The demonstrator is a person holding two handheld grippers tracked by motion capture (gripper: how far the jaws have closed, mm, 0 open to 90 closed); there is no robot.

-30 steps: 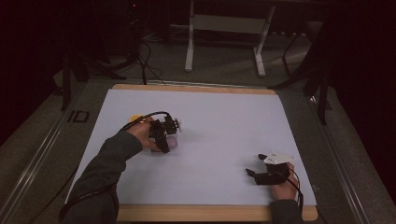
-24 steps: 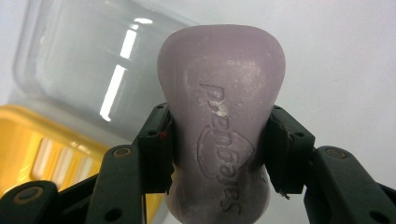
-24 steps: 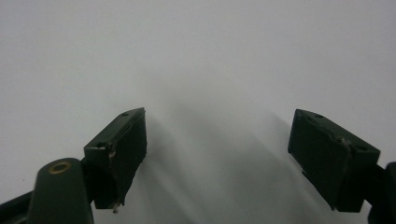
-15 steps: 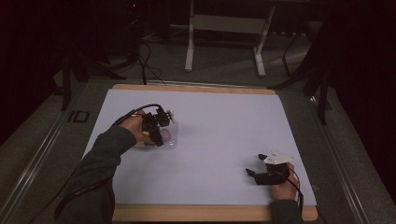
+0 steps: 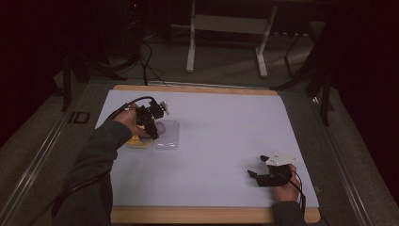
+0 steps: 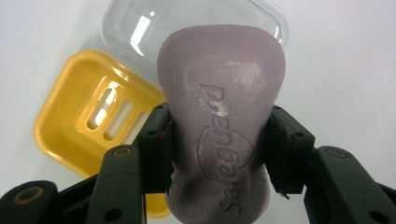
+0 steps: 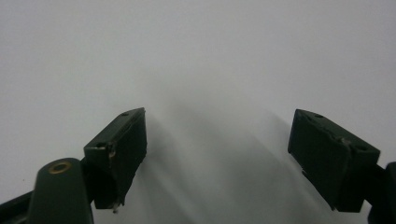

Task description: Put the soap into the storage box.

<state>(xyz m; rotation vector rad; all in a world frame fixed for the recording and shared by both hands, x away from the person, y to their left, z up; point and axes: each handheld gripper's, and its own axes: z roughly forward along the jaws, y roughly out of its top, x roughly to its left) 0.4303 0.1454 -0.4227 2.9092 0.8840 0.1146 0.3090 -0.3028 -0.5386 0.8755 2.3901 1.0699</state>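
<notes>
My left gripper (image 6: pixel 217 140) is shut on a lilac bar of soap (image 6: pixel 222 116) with embossed lettering, held above the table. Beneath it lie a yellow soap dish (image 6: pixel 84 126) with slotted bottom and a clear plastic lid (image 6: pixel 140 28) beside it. In the high view the left gripper (image 5: pixel 153 125) hovers with the soap (image 5: pixel 160 126) over the yellow dish (image 5: pixel 137 142) and the clear lid (image 5: pixel 168 135) at the table's left. My right gripper (image 5: pixel 256 172) rests open near the front right; its jaws (image 7: pixel 219 154) stand wide apart with nothing between them over the white surface.
A white mat (image 5: pixel 221 136) covers the wooden table (image 5: pixel 207 215). Behind the table stand a metal frame's legs (image 5: pixel 226 42) and cables (image 5: pixel 146 61) on the dark floor.
The left hand has moved away from the person, a little left and up, carrying the soap. The clear lid and yellow dish now show beneath it. The right hand has kept still.
</notes>
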